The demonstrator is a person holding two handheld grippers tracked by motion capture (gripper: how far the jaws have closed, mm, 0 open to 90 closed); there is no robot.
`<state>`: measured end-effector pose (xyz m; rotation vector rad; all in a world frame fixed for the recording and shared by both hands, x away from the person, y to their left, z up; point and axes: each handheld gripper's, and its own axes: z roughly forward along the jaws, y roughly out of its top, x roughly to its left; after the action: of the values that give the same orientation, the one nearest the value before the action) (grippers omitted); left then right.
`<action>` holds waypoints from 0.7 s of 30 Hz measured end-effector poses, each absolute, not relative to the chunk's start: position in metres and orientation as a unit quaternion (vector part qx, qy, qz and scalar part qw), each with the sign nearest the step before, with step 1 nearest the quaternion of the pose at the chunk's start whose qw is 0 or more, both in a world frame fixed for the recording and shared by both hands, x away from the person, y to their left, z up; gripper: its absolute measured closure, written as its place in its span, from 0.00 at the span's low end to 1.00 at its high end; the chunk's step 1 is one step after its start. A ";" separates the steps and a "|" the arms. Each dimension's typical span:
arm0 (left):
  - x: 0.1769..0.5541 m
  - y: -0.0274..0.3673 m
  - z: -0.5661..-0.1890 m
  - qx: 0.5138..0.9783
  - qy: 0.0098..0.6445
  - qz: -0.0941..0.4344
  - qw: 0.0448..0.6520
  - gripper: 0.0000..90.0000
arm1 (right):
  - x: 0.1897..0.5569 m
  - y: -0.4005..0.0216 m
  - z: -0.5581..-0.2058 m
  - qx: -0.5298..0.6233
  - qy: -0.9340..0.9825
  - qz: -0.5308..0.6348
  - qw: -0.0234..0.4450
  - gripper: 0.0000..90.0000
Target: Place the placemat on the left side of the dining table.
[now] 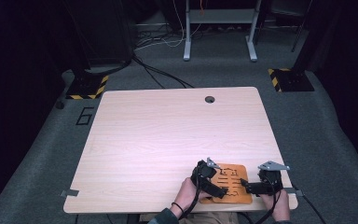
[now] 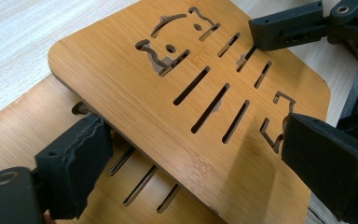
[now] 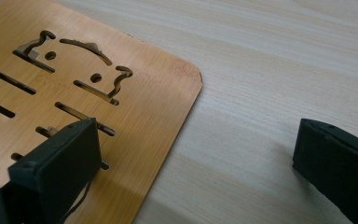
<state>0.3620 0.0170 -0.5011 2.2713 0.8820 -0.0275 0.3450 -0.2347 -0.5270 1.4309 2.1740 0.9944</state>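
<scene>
Two thin wooden boards with cut-out slots and a small animal shape lie stacked at the near edge of the counter (image 1: 168, 135), between the person's two hands. In the high view they read as one orange-brown square just in front of the person.

The left gripper view shows the upper board (image 2: 191, 102) lifted at an angle over the lower board (image 2: 23, 126), which lies flat on the counter beneath it and sticks out to one side. The left tool (image 1: 213, 185) straddles the raised edge of the upper board: one black jaw sits at the gap between the two boards, the other stands beyond the far corner of the upper board. The jaws stand wide, and I cannot tell whether the pads press on the wood.

The right tool (image 1: 248, 186) comes in from the other side. In the left gripper view one of its jaws rests against the top face of the upper board near the short slots. In the right gripper view its jaws stand wide apart: one hangs over the slotted part of the board, the other is well out over bare counter past the board's edge, so nothing is pinched between them.

The left hand (image 1: 185, 192) and the right hand (image 1: 279, 199) hold the tools from the counter's near edge, and a dark cable trails down from each.
</scene>
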 end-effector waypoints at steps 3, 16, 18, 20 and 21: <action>0.362 0.019 -0.499 0.870 0.344 -0.014 0.352 0.13 | 0.345 -0.235 -0.527 0.510 0.764 0.353 0.176 0.00; 0.364 0.023 -0.481 0.853 0.354 -0.020 0.383 0.28 | 0.345 -0.242 -0.527 0.528 0.747 0.367 0.170 0.00; 0.364 0.023 -0.478 0.848 0.357 -0.017 0.391 0.31 | 0.345 -0.243 -0.527 0.529 0.744 0.371 0.168 0.00; 0.364 0.021 -0.474 0.847 0.356 -0.011 0.394 0.32 | 0.345 -0.243 -0.527 0.531 0.743 0.372 0.167 0.00; 0.364 0.021 -0.474 0.847 0.356 -0.011 0.394 0.32 | 0.345 -0.243 -0.527 0.531 0.743 0.372 0.167 0.00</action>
<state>0.3637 0.0213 -0.4743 2.1487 0.9027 -0.0277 0.3449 -0.2433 -0.5268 1.5114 2.1136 1.0601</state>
